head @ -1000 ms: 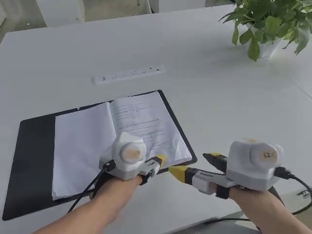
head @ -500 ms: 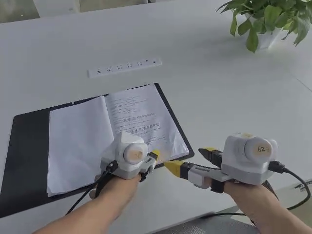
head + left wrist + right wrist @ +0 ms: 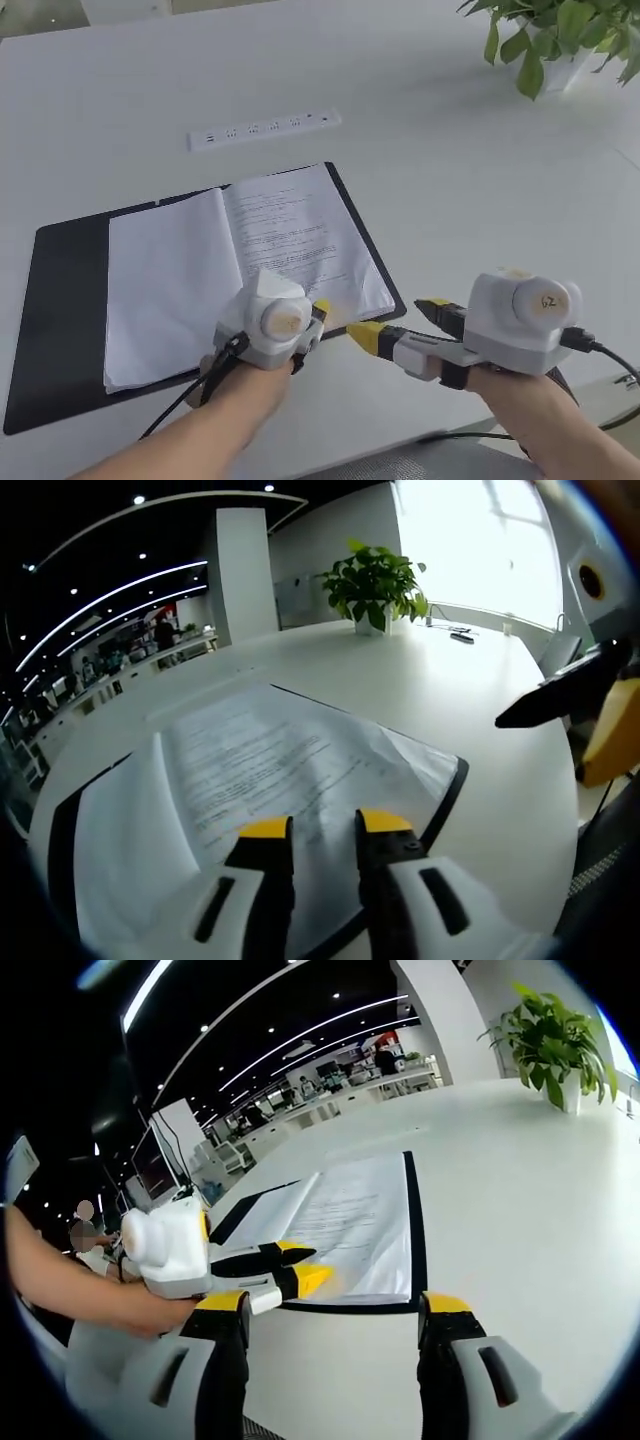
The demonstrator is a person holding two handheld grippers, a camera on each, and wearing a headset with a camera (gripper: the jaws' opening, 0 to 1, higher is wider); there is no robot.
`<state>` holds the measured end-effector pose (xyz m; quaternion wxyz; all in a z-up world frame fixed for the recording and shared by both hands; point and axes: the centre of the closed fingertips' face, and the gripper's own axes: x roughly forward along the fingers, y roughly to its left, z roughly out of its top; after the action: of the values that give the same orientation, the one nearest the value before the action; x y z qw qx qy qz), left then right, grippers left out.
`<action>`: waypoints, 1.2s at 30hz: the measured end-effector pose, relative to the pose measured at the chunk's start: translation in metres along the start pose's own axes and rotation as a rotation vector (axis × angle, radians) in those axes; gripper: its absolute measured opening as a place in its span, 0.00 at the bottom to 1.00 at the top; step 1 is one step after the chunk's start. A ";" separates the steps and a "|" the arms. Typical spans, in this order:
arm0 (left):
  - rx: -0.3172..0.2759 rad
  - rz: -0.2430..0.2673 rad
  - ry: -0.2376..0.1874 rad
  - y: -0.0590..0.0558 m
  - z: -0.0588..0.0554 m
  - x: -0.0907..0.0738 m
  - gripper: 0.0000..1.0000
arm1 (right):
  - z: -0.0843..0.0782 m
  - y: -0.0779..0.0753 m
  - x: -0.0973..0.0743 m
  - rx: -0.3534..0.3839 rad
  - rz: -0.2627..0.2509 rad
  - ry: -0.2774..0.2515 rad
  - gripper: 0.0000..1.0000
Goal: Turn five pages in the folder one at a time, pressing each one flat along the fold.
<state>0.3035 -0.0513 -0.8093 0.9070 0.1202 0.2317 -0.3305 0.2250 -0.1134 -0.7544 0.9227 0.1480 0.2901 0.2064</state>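
Pages of an open black folder (image 3: 60,300) lie spread on the white table (image 3: 450,180), nearer its front edge than its far one. The blank left page (image 3: 165,290) and the printed right page (image 3: 290,240) meet at a fold running away from the person. The left gripper (image 3: 315,325) sits over the near right corner of the printed page. In the left gripper view (image 3: 325,830) its yellow-tipped jaws stand a narrow gap apart with nothing between them, and printed lines show just past the tips. Whether the tips touch the paper cannot be told. The right gripper (image 3: 400,320) is off the folder, above bare table just beside the folder's near right corner, and points toward the left gripper. Its jaws are spread wide and hold nothing, as the right gripper view (image 3: 335,1305) shows. The same view takes in the left gripper (image 3: 300,1265) from the side, at the folder's front edge. A white power strip (image 3: 265,128) lies beyond the folder's far edge, well apart from it. A potted plant (image 3: 560,40) stands at the table's far right corner.
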 end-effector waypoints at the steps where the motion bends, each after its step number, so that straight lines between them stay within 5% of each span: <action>1: 0.006 0.003 -0.002 -0.001 0.000 0.000 0.21 | 0.000 -0.001 0.000 0.005 -0.001 0.000 0.68; 15: 0.030 0.002 -0.001 0.001 0.000 0.000 0.15 | -0.003 -0.004 0.004 0.009 0.000 0.009 0.66; 29: 0.035 0.028 0.004 0.009 0.000 0.000 0.06 | 0.007 -0.006 0.029 0.009 0.015 -0.006 0.55; 36: 0.024 0.028 0.006 0.009 0.000 0.000 0.07 | 0.009 -0.017 0.041 0.091 0.003 -0.019 0.46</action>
<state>0.3095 -0.0443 -0.8091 0.9093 0.1355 0.2287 -0.3203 0.2662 -0.1108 -0.7735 0.9174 0.1920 0.2903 0.1930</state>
